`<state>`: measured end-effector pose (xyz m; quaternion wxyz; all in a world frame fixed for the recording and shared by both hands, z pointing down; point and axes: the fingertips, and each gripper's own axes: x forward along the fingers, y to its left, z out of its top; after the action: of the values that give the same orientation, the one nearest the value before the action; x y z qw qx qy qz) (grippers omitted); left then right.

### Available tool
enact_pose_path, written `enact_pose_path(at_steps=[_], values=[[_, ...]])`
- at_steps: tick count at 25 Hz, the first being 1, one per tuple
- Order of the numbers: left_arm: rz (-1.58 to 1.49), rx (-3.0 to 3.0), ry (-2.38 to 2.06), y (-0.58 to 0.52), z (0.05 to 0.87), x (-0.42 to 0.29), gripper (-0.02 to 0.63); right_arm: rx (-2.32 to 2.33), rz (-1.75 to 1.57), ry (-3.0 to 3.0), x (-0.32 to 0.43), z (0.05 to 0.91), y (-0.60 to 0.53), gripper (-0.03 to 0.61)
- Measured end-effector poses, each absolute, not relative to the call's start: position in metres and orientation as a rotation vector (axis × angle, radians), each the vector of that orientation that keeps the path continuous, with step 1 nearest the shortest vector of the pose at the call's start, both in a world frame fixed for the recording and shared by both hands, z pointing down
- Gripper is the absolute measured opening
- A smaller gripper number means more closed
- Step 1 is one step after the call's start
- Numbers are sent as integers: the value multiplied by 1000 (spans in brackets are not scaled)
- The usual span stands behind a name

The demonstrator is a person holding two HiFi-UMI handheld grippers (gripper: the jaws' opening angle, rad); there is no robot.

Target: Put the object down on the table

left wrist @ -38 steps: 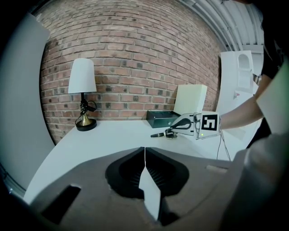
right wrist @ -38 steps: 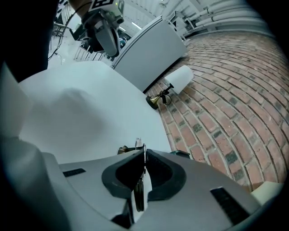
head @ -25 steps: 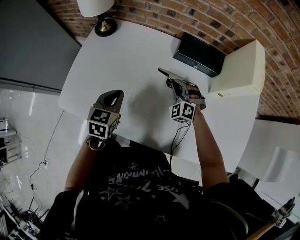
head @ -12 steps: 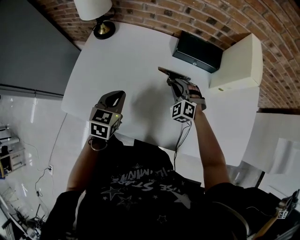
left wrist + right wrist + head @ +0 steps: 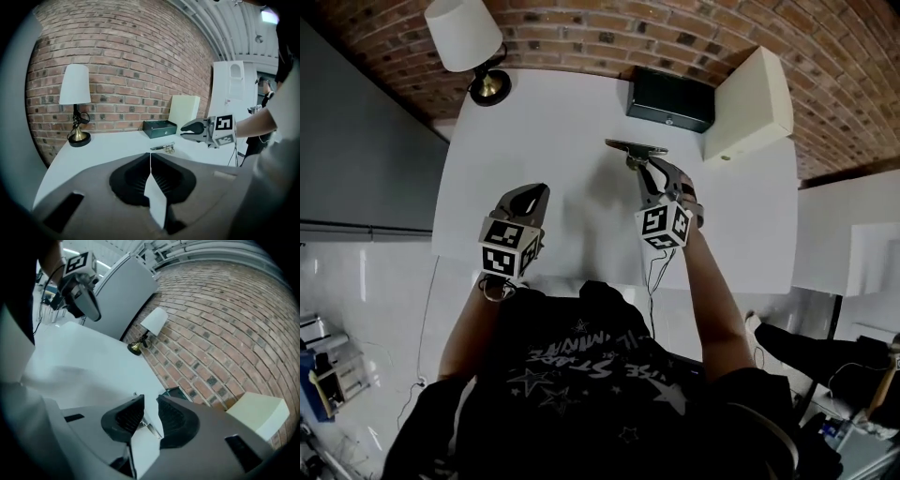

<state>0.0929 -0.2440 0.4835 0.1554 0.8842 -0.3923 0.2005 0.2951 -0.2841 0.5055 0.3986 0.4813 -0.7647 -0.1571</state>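
Observation:
A slim dark tool with a small metal ring (image 5: 635, 148) lies flat on the white table (image 5: 553, 122), in front of the black box. My right gripper (image 5: 648, 169) hovers just behind it, its jaws apart. In the right gripper view the tool (image 5: 149, 427) shows in the gap below the pads (image 5: 127, 417), and neither pad presses on it. My left gripper (image 5: 530, 199) hangs over the table's near left, shut with nothing in it. The left gripper view shows the tool (image 5: 163, 147) on the table and the right gripper (image 5: 187, 131) beside it.
A black box (image 5: 668, 98) and a cream box (image 5: 748, 94) stand against the brick wall at the back right. A lamp (image 5: 469, 42) stands at the back left corner. A cable hangs from the right gripper over the table's near edge (image 5: 581, 267).
The right gripper's jaws have parted and let go of the tool, which now rests on the table. The left gripper has stayed in place. My head view has shifted.

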Motion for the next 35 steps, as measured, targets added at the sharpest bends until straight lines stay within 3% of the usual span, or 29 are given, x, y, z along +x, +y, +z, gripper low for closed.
enact_pose_path(at_steps=[14,35], values=[[497,2743,-850,-236,459,45,21,1712,-242,-1794,236,429,-240,6],[536,2881,-320,-119,489,-54,21,2152,95,-1633,102,424,-68,2]])
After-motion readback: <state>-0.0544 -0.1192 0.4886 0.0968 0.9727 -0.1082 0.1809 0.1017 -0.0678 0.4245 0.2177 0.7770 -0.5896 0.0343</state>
